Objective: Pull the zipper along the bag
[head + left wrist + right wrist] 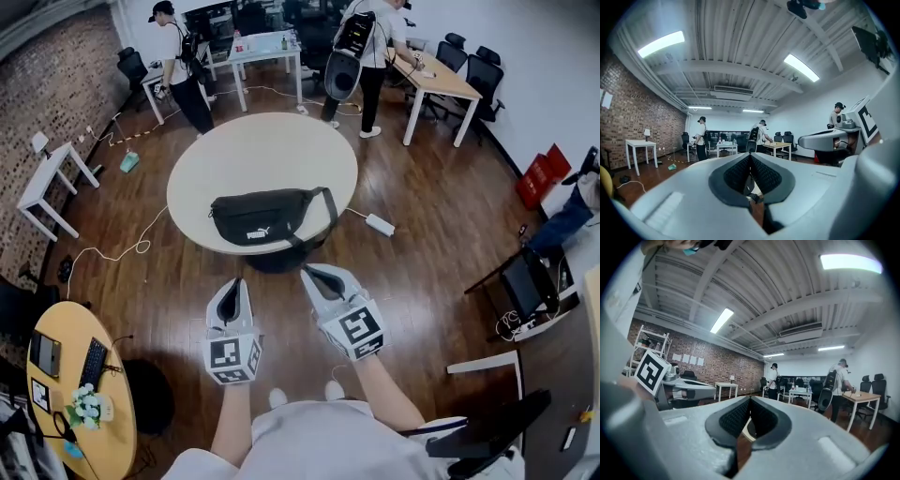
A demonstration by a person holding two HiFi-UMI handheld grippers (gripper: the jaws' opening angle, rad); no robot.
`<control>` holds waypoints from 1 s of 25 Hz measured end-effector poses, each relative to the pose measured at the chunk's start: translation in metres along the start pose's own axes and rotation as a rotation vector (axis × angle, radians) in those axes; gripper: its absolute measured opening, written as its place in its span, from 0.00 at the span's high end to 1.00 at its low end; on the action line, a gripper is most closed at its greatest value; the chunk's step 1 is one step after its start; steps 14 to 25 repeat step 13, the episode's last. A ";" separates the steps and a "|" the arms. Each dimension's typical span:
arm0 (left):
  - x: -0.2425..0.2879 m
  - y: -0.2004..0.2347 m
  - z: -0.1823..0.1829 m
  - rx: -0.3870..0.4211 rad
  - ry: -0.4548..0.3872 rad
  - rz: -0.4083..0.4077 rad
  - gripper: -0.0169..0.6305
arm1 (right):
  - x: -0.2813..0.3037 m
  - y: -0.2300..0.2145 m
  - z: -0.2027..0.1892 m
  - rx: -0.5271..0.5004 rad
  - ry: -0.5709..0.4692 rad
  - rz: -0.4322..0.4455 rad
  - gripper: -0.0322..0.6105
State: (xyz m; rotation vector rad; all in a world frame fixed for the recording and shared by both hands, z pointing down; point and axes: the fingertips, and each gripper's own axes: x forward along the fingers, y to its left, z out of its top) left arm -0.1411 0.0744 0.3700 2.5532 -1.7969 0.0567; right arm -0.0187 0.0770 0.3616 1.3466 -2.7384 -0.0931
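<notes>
Room: office with a dark wood floor (441, 216), a brick wall (47, 84) and people (370, 47) standing at far desks.
Table: round pale table (281, 150).
Bag: black waist bag (267, 216) lying at the table's near edge.
Left gripper (238, 280): jaws clenched, empty, short of the bag.
Right gripper (307, 271): jaws clenched, empty, just beside the left one.
</notes>
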 end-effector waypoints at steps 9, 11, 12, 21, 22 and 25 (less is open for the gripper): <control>-0.017 0.032 0.004 -0.013 -0.016 -0.004 0.95 | 0.018 0.025 0.016 -0.046 0.007 -0.022 0.96; -0.021 0.038 0.002 -0.020 -0.014 0.001 0.95 | 0.018 0.030 0.015 -0.053 0.016 -0.026 0.96; -0.024 0.041 0.002 -0.024 -0.013 0.004 0.95 | 0.017 0.033 0.015 -0.057 0.021 -0.027 0.96; -0.026 0.044 0.001 -0.029 -0.012 0.007 0.95 | 0.017 0.036 0.015 -0.060 0.025 -0.029 0.96; -0.026 0.044 0.001 -0.029 -0.012 0.007 0.95 | 0.017 0.036 0.015 -0.060 0.025 -0.029 0.96; -0.026 0.044 0.001 -0.029 -0.012 0.007 0.95 | 0.017 0.036 0.015 -0.060 0.025 -0.029 0.96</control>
